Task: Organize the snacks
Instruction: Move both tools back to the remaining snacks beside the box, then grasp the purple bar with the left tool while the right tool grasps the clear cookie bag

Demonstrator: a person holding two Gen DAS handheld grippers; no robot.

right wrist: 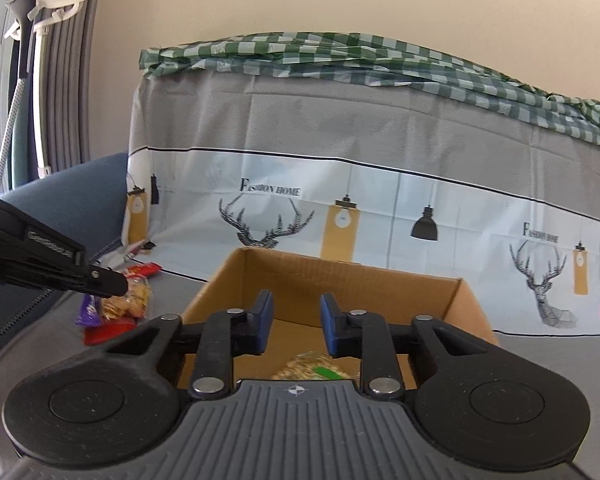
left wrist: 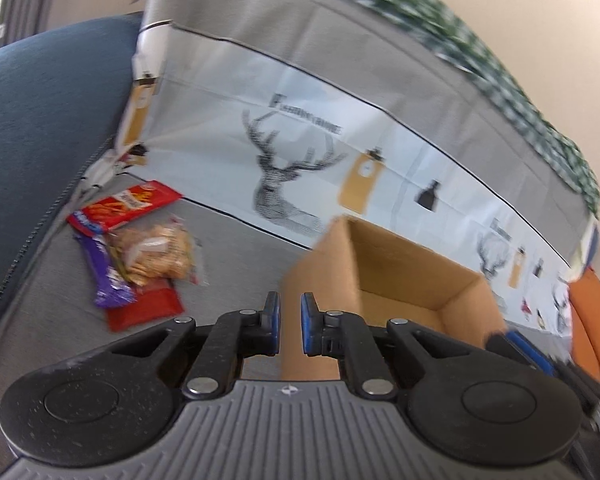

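Note:
An open cardboard box (right wrist: 432, 312) stands on a grey surface; a clear bag of nuts (right wrist: 314, 366) lies inside it. The box also shows in the left wrist view (left wrist: 404, 276). To its left lies a pile of snacks: a red packet (left wrist: 128, 204), a clear bag of crackers (left wrist: 156, 254), a purple bar (left wrist: 108, 276) and another red packet (left wrist: 144, 312). My left gripper (left wrist: 290, 320) is open and empty, near the box's left corner. My right gripper (right wrist: 296, 320) is open and empty above the box's near side.
A printed deer-pattern cloth (right wrist: 340, 184) covers the back, with a green checked cloth (right wrist: 340, 52) on top. A blue cushion (left wrist: 44, 120) lies at the left. An orange object (left wrist: 592, 320) sits at the right. The left gripper's body (right wrist: 40, 260) shows at left.

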